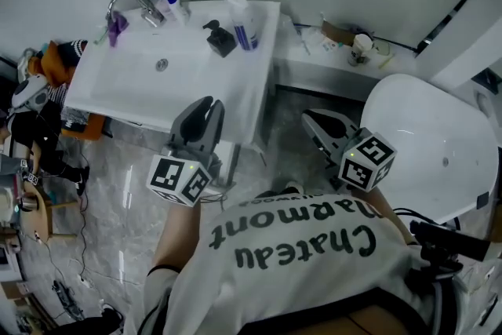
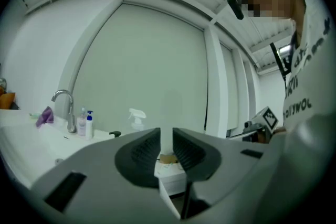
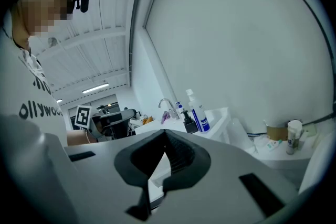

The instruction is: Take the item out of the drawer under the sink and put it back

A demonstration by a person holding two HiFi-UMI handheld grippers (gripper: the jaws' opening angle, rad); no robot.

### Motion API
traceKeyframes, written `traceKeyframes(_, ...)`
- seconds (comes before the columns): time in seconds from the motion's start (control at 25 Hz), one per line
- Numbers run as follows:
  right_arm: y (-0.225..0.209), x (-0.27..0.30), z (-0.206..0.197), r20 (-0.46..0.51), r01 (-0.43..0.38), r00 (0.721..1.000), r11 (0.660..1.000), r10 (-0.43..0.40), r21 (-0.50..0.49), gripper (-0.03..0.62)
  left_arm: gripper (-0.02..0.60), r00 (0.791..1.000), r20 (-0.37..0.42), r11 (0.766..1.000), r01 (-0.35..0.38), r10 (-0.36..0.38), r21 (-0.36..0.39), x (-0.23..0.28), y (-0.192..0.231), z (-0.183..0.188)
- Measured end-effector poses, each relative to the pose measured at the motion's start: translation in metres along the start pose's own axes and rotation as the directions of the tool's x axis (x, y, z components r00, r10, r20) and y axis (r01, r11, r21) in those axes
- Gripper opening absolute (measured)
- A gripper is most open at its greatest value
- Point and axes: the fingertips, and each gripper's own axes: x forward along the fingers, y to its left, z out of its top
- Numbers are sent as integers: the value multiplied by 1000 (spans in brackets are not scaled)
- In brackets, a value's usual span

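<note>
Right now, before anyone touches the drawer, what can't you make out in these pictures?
Drawer under the sink: head view, hidden beneath the basin.
Item inside: shown in no view.
Spray bottle label: too small to read, all views.

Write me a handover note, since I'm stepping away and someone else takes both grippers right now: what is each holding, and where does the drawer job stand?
Left gripper: jaws a narrow gap apart, nothing in them, held level in front of the sink.
Right gripper: shut, empty, off to the sink's right.
Drawer and item: in no view.
Done: cannot tell.
Left: seemingly everything. Open the drawer, take the item out, put it back.
</note>
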Motion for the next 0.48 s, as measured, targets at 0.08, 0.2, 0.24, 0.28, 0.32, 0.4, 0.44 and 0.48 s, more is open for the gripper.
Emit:
traceKeyframes(0.08,4,4,1,-5,13,1000,1000,-13,-11,11,57,999,-3,999,38,-38,-21,-9,-5,0)
traceKeyframes(0.2,19,9,2,-8,20,1000,1000,-20,-21,11,34,998,0,997,66,-66,-36,-29,-6,3)
traceKeyframes(0.24,25,12,3,-8,20,1000,999,-20,-26,11,32,998,1,997,67,-67,-40,-36,-5,4)
traceKeyframes(0.28,31,14,4,-7,20,1000,999,-20,-33,11,31,998,0,997,66,-66,-45,-43,-4,6)
traceKeyframes(0.32,37,17,4,-7,21,1000,999,-21,-42,11,28,998,-4,997,63,-64,-47,-50,-3,7)
traceKeyframes(0.4,49,20,1,-11,24,1000,998,-25,-65,11,17,998,-9,997,61,-62,-53,-65,-1,7)
traceKeyframes(0.44,55,22,-1,-16,24,1000,997,-26,-75,11,11,998,-9,996,62,-63,-60,-73,0,7)
traceKeyframes(0.48,61,24,-3,-22,23,999,996,-25,-85,11,10,998,-7,996,63,-64,-68,-81,1,6)
